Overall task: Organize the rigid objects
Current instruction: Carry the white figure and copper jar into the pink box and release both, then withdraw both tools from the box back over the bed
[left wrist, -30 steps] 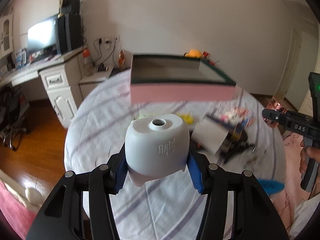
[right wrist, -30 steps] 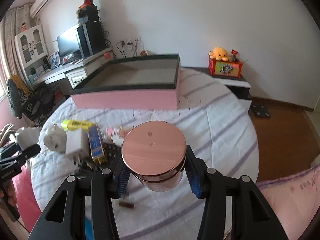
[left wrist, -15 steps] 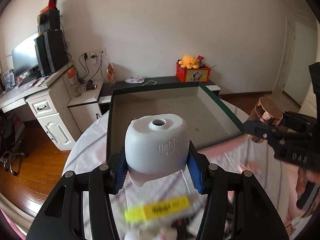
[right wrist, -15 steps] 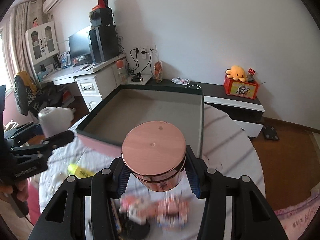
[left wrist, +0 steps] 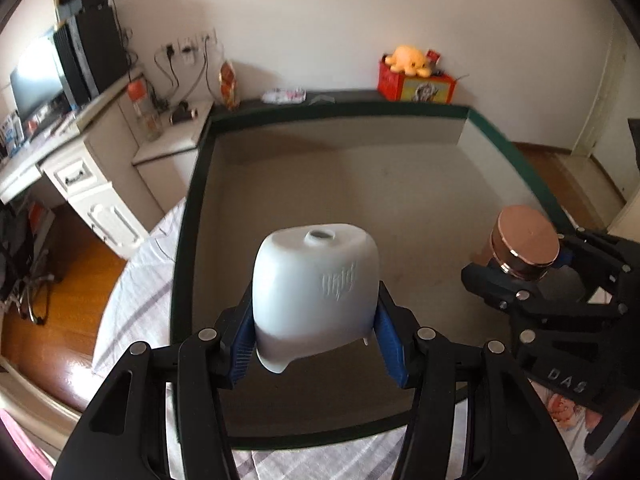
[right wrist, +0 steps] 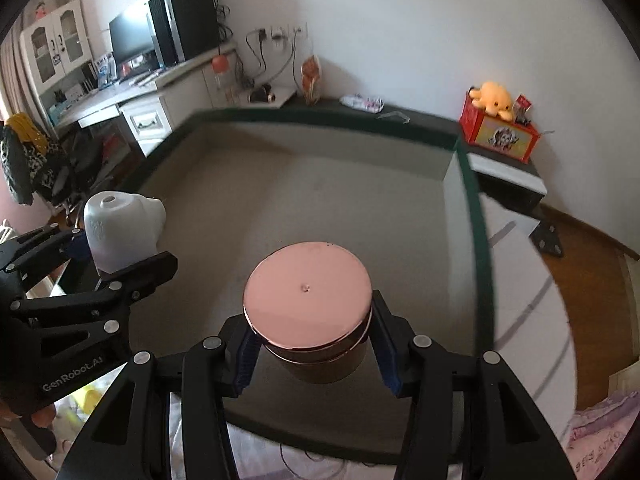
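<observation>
Left wrist view shows my left gripper (left wrist: pixel 316 320) clamped on a white plastic device (left wrist: pixel 315 280) (embossed lettering, blurred) above the open box (left wrist: pixel 400 200). Only the right wrist view shows the desk cabinet (right wrist: pixel 56 52); there my right gripper (right wrist: pixel 310 340) grips a copper-lidded jar (right wrist: pixel 307 304), also held over the box.

White wall (left wrist: pixel 320 20), wooden floor (left wrist: pixel 60 320), white desk (right wrist: pixel 132 108) with monitor (right wrist: pixel 132 38).
</observation>
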`<move>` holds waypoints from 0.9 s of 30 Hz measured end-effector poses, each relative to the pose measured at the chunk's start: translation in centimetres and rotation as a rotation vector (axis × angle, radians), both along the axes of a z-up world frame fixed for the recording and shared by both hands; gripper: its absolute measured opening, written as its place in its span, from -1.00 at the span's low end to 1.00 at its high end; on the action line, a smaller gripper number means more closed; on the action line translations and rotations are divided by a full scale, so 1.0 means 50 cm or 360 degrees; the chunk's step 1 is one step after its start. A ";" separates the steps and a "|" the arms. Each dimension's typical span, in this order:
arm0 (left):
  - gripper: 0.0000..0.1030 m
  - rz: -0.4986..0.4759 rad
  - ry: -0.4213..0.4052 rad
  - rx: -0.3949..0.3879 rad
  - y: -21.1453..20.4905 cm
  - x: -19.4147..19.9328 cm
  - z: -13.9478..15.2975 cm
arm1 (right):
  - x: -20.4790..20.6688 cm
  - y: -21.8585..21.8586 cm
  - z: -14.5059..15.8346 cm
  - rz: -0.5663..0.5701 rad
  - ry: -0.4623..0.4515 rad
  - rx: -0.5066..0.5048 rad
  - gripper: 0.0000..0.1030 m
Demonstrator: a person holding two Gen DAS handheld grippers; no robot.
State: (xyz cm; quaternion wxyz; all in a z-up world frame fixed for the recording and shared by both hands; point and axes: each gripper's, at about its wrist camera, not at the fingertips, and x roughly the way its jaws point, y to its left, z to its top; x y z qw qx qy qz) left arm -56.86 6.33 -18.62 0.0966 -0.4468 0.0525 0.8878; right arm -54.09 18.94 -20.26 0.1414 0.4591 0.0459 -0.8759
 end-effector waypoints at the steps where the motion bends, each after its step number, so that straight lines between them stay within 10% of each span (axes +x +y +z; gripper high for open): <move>1: 0.06 0.0003 -0.0006 0.0008 0.000 -0.003 0.000 | -0.001 -0.001 -0.006 0.0005 -0.0015 -0.0003 -0.01; 13: 0.99 0.0144 0.0193 0.0061 -0.044 0.080 0.085 | 0.063 0.030 0.084 -0.0085 0.0165 -0.0064 0.59; 20: 0.99 0.0232 0.0464 0.0054 -0.096 0.233 0.168 | 0.178 0.054 0.183 -0.0141 0.0409 -0.0081 1.00; 27: 1.00 0.0263 0.0618 0.0079 -0.132 0.409 0.206 | 0.357 0.083 0.242 -0.0165 0.0618 -0.0114 1.00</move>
